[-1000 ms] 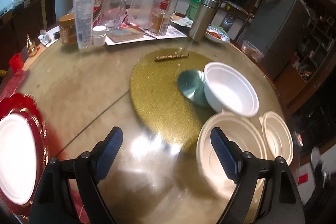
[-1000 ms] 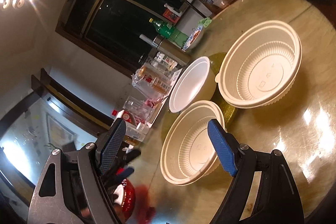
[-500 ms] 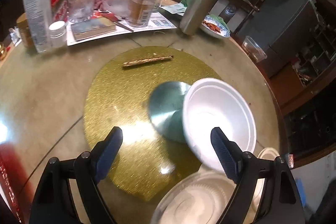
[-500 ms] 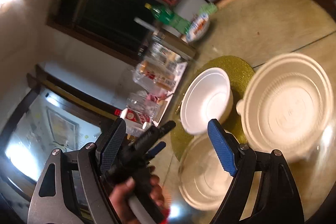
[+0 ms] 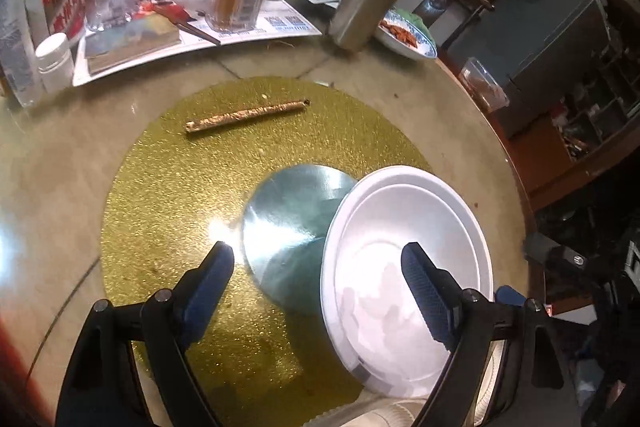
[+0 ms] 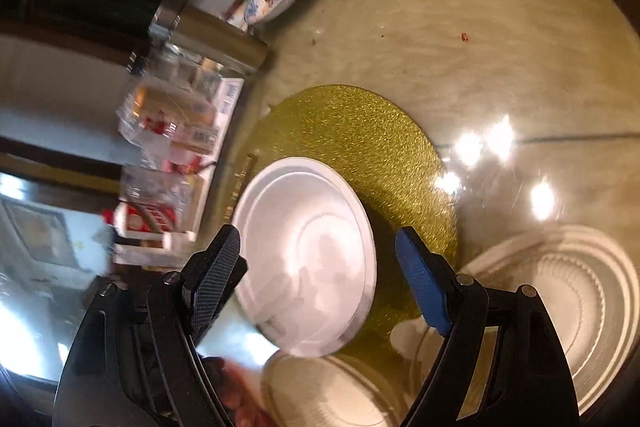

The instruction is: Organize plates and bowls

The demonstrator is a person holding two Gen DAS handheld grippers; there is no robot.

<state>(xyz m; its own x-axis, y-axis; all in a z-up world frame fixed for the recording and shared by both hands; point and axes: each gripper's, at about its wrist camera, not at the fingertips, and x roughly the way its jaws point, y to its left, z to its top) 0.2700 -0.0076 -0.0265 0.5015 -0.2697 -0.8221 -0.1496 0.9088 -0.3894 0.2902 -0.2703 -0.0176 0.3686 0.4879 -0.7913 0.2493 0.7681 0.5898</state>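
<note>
The left gripper [image 5: 316,281] has pushed forward across the bench [image 5: 48,163] over the last second: a second ago it looked from the near edge, with a red charger plate at its left and the beige bowls ahead at right, whereas now it hangs right over the gold mat [image 5: 168,187], spread wide and holding nothing, its right finger overlapping the white bowl [image 5: 404,267] in the picture and its left finger over bare mat. The white bowl sits on the right part of the mat, partly covering a silver disc [image 5: 288,219], and only a sliver of a beige bowl [image 5: 400,415] shows at the near edge. The right gripper [image 6: 318,271] has swung too, from the beige bowls toward the same white bowl, which now lies between its spread fingers in its view; it also pinches nothing. A large beige bowl [image 6: 560,307] lies near right and another beige bowl [image 6: 332,391] just near of the white one. I judge both hands are converging on the white bowl, probably to nest it with the others, though no contact is visible yet. Both grippers tilt down toward the bench, the right one rolled strongly to one side
</note>
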